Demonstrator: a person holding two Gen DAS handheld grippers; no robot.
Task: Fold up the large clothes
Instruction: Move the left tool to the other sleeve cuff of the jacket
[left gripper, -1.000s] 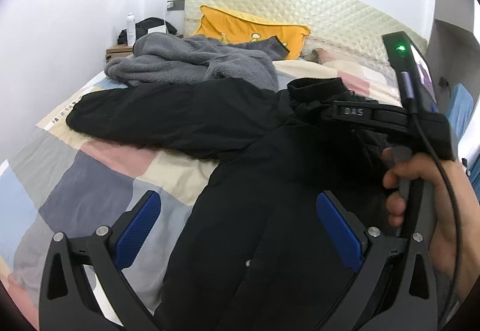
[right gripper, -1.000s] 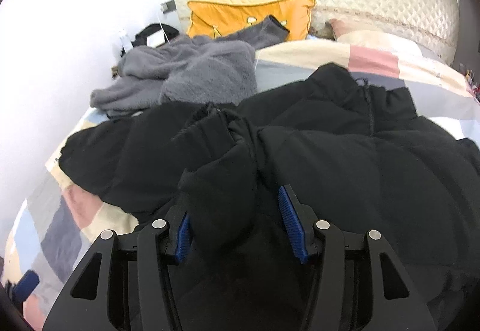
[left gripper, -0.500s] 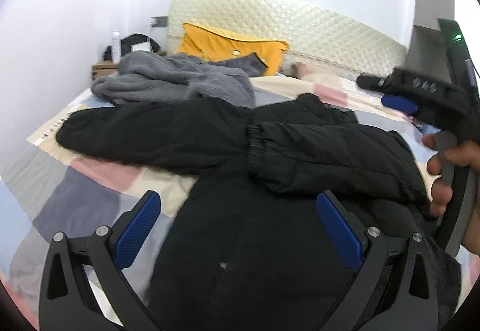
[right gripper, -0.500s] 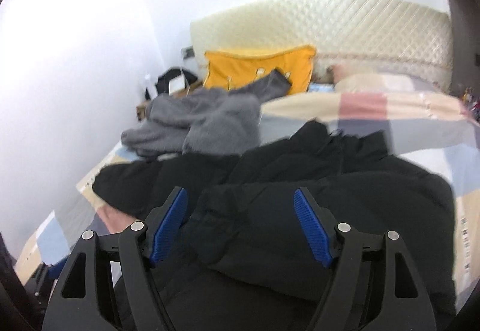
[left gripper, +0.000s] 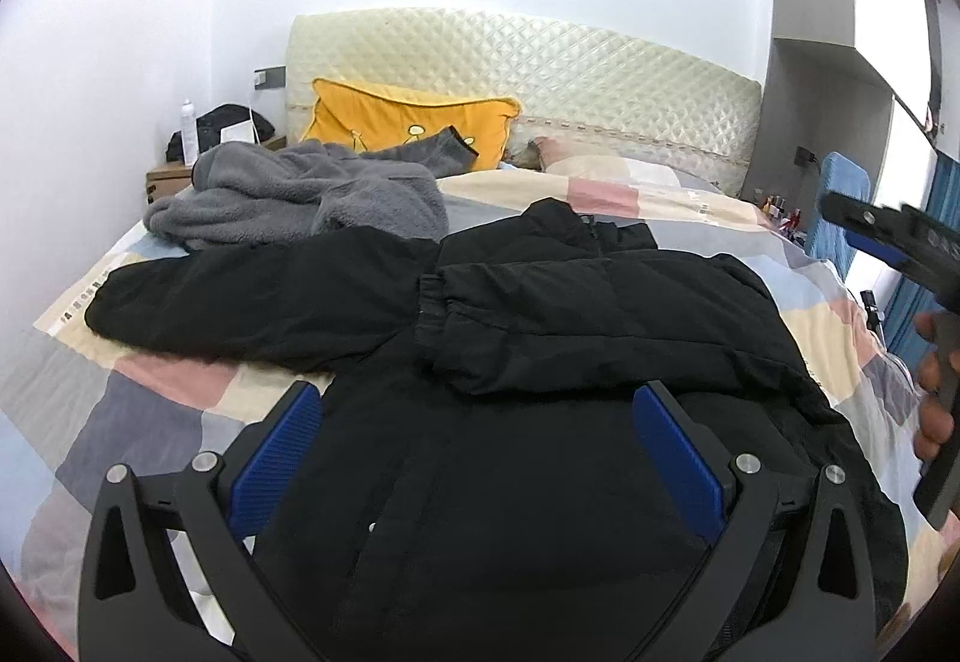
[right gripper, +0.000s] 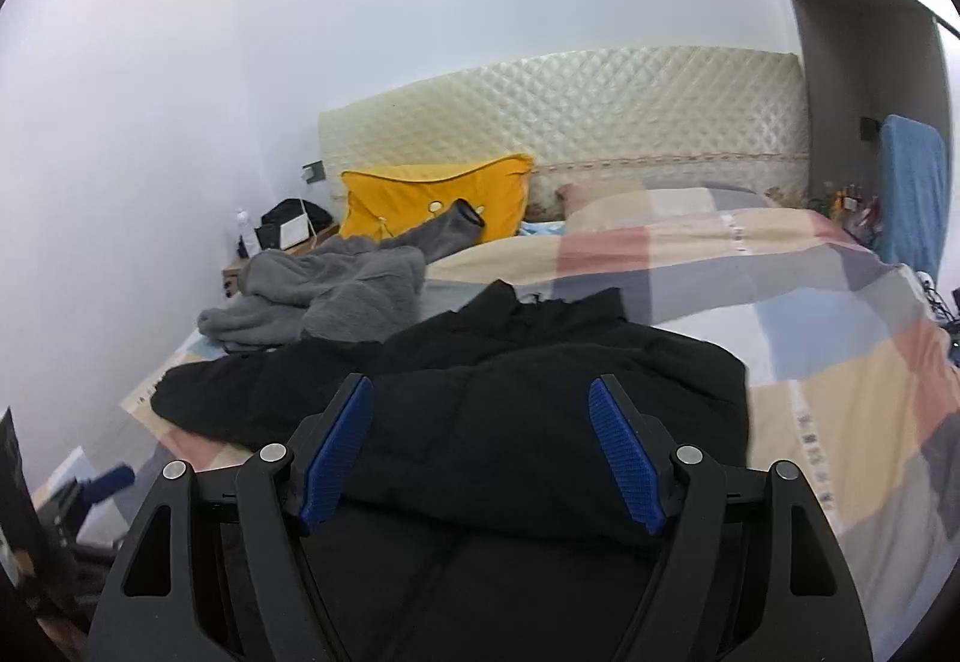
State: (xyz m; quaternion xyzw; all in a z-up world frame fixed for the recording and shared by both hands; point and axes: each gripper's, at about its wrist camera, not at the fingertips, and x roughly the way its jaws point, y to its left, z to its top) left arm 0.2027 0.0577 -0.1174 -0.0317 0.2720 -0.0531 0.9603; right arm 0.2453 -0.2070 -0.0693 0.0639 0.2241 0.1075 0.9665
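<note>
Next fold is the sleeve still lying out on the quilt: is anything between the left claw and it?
Nothing visible. The left claw is open over the black jacket; the outstretched sleeve lies flat on the quilt, uncovered. The grey fleece sits beyond it, at most touching its far edge.

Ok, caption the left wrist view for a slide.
Open left gripper above a black jacket, one sleeve folded across its front, on a patchwork bed.

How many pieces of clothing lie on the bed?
2 that I can tell apart: a black jacket spread across the near part of the bed, and a grey fleece garment bunched behind it, close to the yellow pillow. More may be hidden underneath.
</note>
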